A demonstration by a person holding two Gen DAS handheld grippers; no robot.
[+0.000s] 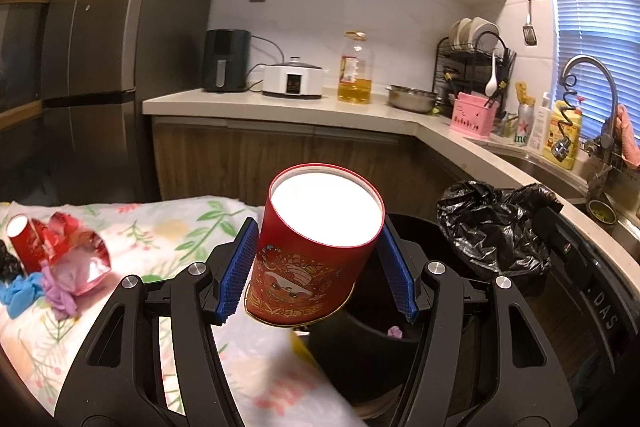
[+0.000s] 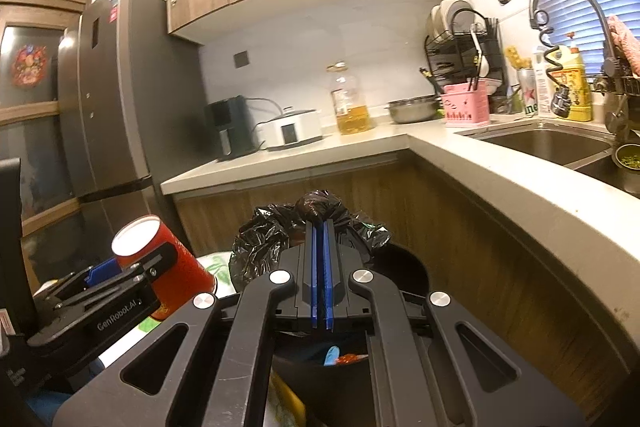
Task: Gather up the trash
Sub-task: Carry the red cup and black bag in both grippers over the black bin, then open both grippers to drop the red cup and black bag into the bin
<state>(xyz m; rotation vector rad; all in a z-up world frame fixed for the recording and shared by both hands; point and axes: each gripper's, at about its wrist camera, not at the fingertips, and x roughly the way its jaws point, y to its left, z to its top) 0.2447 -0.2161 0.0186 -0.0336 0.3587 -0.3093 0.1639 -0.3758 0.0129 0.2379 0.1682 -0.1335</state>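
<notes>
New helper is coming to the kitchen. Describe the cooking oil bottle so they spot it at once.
Start at the tall dark fridge and follow the pale countertop toward the sink. Past the black air fryer and the white cooker stands the oil bottle. It is the only clear bottle there, with yellow oil filling its lower part.

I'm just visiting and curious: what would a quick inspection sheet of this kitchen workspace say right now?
Surface: floral tablecloth, partly covered.
Job's things: red paper cup held up; black trash bag with its edge pinched, bin beneath.
Clutter: second red cup, crumpled red wrapper, blue and purple scraps.
Grippers: left gripper jaws around the cup; right gripper jaws shut on the bag.
Cables: cords behind white cooker.
Surroundings: fridge, sink, dish rack.
</notes>
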